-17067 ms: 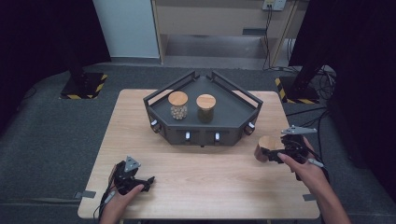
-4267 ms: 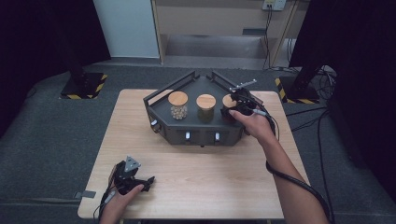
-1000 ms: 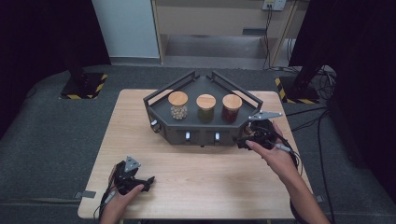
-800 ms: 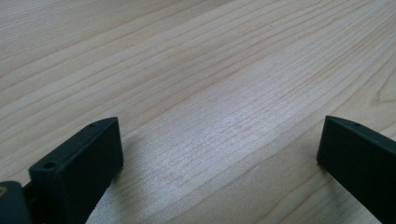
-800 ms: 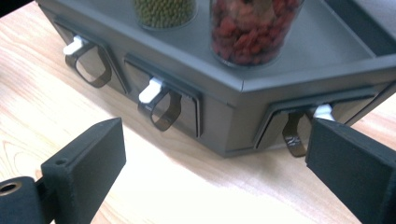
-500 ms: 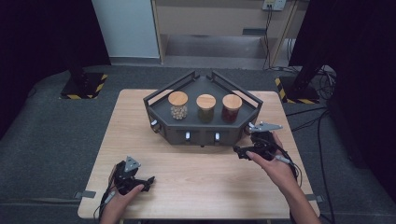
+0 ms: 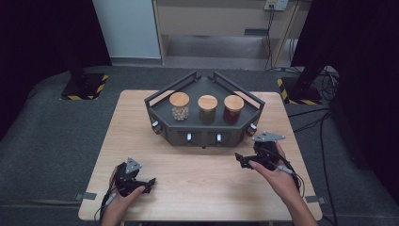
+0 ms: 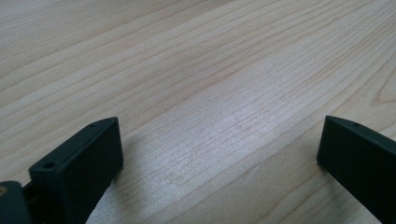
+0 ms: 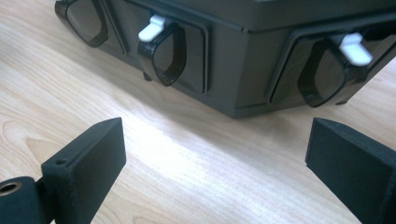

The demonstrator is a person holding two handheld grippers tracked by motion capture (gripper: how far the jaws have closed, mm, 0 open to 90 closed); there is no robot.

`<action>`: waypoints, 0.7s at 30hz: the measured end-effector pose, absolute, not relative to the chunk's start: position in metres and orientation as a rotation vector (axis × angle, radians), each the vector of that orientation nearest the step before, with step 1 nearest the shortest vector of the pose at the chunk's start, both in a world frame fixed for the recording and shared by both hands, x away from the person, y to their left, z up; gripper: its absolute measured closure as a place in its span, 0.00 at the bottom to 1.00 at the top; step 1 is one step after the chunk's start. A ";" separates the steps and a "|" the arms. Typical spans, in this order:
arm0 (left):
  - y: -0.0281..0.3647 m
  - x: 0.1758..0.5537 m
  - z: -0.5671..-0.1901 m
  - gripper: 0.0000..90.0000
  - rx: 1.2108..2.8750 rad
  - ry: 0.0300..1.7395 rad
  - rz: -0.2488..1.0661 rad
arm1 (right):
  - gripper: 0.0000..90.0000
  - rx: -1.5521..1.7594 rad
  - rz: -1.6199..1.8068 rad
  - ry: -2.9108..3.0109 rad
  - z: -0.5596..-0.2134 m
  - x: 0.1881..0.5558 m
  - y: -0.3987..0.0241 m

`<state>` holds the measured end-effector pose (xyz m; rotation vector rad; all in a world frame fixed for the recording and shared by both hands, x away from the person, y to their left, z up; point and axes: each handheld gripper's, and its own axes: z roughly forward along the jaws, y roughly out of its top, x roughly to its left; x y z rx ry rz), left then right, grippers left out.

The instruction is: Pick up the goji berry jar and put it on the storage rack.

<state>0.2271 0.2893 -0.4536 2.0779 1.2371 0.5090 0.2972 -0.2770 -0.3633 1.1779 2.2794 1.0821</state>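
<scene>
A dark grey angular rack [image 7: 202, 134] stands at the back middle of the wooden table [image 7: 207, 188]. Three glass jars with wooden lids stand in it side by side: one with beige contents [image 7: 179, 106], one dark green [image 7: 207, 108], one red [image 7: 233, 108]. My right gripper [image 7: 241, 160] hovers low in front of the rack's right corner, jaws open and empty, pointing left. In the right gripper view it [image 9: 215, 158] faces the rack's front wall [image 9: 233, 60]. My left gripper [image 7: 149, 184] rests near the table's front left, open and empty over bare wood [image 8: 219, 154].
Two dark clips with white levers [image 9: 161, 42] [image 9: 345, 46] sit on the rack's front wall close ahead of my right jaws. Raised rails [image 7: 169, 89] edge the rack's back sides. Beyond the table lies dark floor with cables [image 7: 324, 80] at the right.
My right hand has drawn back from the rack toward the front right and sunk closer to the table, jaws still empty. The red jar it once carried stands in the rack. The left gripper stays put.
</scene>
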 end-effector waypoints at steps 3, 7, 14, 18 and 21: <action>0.289 0.227 -0.454 0.00 2.078 1.237 0.509 | 0.06 1.180 1.077 2.284 -0.367 0.294 -0.276; 0.289 0.227 -0.454 0.00 2.078 1.237 0.509 | 0.06 1.182 1.085 2.285 -0.373 0.289 -0.275; 0.289 0.227 -0.454 0.00 2.078 1.237 0.509 | 0.06 1.174 1.062 2.331 -0.393 0.283 -0.265; 0.289 0.227 -0.454 0.00 2.078 1.237 0.509 | 0.06 1.164 1.042 2.357 -0.403 0.281 -0.259; 0.289 0.227 -0.454 0.00 2.078 1.237 0.509 | 0.06 1.164 1.041 2.366 -0.409 0.279 -0.256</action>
